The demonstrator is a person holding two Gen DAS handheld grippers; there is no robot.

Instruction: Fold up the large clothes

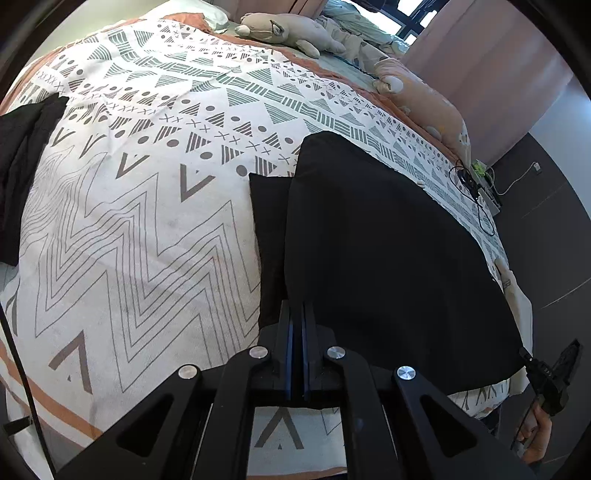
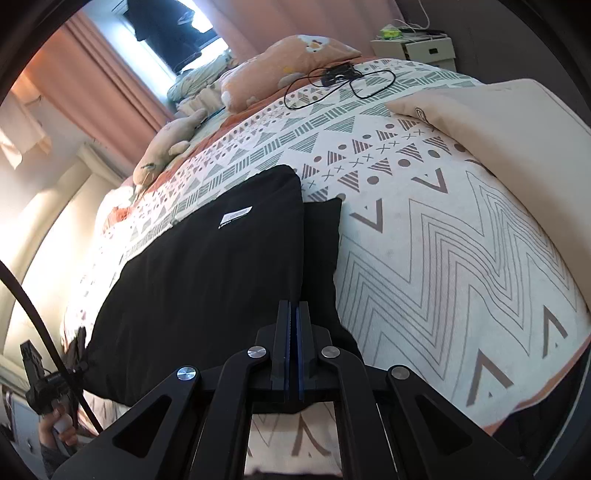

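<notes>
My left jaws [image 1: 298, 314] are pressed together, and the near edge of the black garment [image 1: 388, 258] is pinched between the blue pads. My right jaws [image 2: 294, 314] are pressed together too, pinching the same near edge further along. I think I hold one near corner in each hand.

The black garment lies flat on the bed [image 1: 147, 229], on the white cover with zigzags and triangles. It starts right at my jaws and stretches away from me toward the pillows. Its long side runs along the near edge of the bed, from one hand to the other. Its short side points away, up the bed. A narrow black flap [image 2: 321, 251] pokes out past the main piece in each view; I cannot tell if it is a sleeve. A small white label [image 2: 236, 214] shows near the far edge.

Both hands are equally near, since both hold the near edge. So the next fold, I think, means lifting this edge and carrying it away from me, over to the far edge.

Far off lie a grey soft toy [image 1: 280, 33], an orange pillow [image 2: 295, 55] and a black cable [image 2: 340, 83]. Another dark cloth [image 1: 22, 166] sits at the left side.
</notes>
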